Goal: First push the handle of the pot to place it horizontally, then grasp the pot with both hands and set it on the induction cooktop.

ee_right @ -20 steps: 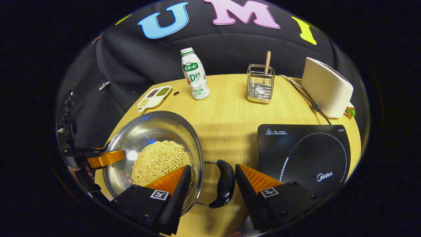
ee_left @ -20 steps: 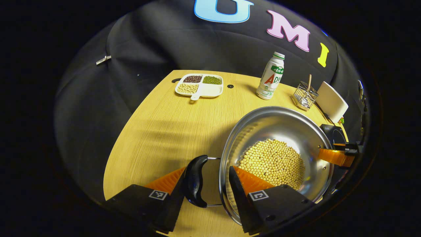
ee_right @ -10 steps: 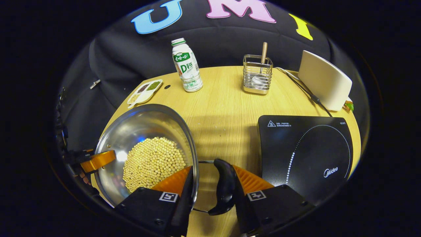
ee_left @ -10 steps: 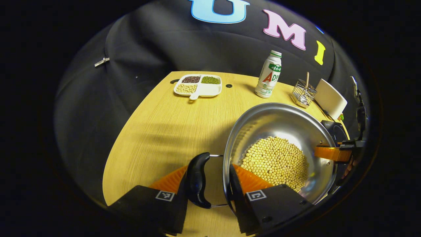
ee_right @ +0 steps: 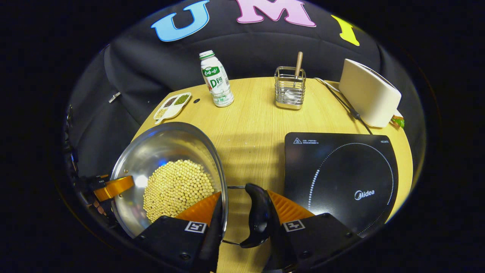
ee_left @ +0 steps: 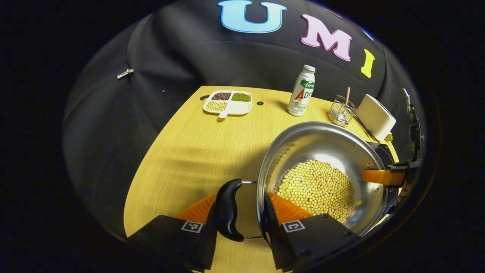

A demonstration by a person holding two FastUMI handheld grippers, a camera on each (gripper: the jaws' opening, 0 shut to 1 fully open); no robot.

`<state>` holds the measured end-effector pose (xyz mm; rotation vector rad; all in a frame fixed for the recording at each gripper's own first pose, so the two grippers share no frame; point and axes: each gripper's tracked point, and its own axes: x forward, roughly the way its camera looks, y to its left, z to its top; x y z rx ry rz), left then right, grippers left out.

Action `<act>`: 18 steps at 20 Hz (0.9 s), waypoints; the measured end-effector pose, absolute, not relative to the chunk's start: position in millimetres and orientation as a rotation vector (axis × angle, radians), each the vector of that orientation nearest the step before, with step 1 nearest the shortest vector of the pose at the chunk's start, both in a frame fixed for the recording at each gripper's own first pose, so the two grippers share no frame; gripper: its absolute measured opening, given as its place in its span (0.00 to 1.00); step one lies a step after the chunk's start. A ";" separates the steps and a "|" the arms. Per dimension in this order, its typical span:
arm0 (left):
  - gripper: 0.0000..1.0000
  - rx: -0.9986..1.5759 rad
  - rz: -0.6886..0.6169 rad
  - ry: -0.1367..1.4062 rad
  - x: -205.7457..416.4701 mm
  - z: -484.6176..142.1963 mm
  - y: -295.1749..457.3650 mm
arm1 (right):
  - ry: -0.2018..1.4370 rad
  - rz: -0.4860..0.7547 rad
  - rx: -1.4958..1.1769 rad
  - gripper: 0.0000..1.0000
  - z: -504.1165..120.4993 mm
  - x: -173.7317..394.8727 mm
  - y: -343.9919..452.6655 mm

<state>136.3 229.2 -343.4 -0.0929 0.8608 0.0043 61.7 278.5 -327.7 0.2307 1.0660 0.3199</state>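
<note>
Near desk edge: steel pot [ee_right: 166, 159] of yellow beans, left of the induction cooktop [ee_right: 341, 178], apart from it.
Around: bottle [ee_right: 216, 79], wire holder [ee_right: 290, 87], white appliance [ee_right: 369, 98], divided dish [ee_right: 172, 107] stand farther back; bare desk [ee_right: 257, 125] lies between pot and cooktop.
Left hand-held gripper [ee_left: 240, 212]: narrowed, straddling left handle [ee_left: 227, 208] and rim.
Right hand-held gripper [ee_right: 242, 214]: narrowed, straddling right handle [ee_right: 257, 216] and rim.
Handles: at opposite sides, each black grip running alongside the rim.

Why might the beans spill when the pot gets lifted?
The pot looks wide and shallow, so tipping it would probably send the loose beans rolling toward the low side. They pile over much of the bottom, so it is likely heavy. Its shiny metal may slide easily.
</note>
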 end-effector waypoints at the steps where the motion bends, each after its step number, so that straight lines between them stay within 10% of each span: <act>1: 0.61 -0.085 0.004 0.855 133.8 -336.2 224.5 | 1.065 0.322 0.232 0.58 -322.2 59.2 273.1; 18: 0.62 -0.062 -0.107 0.847 132.3 -293.5 74.7 | 1.027 0.216 0.254 0.58 -306.9 58.6 115.5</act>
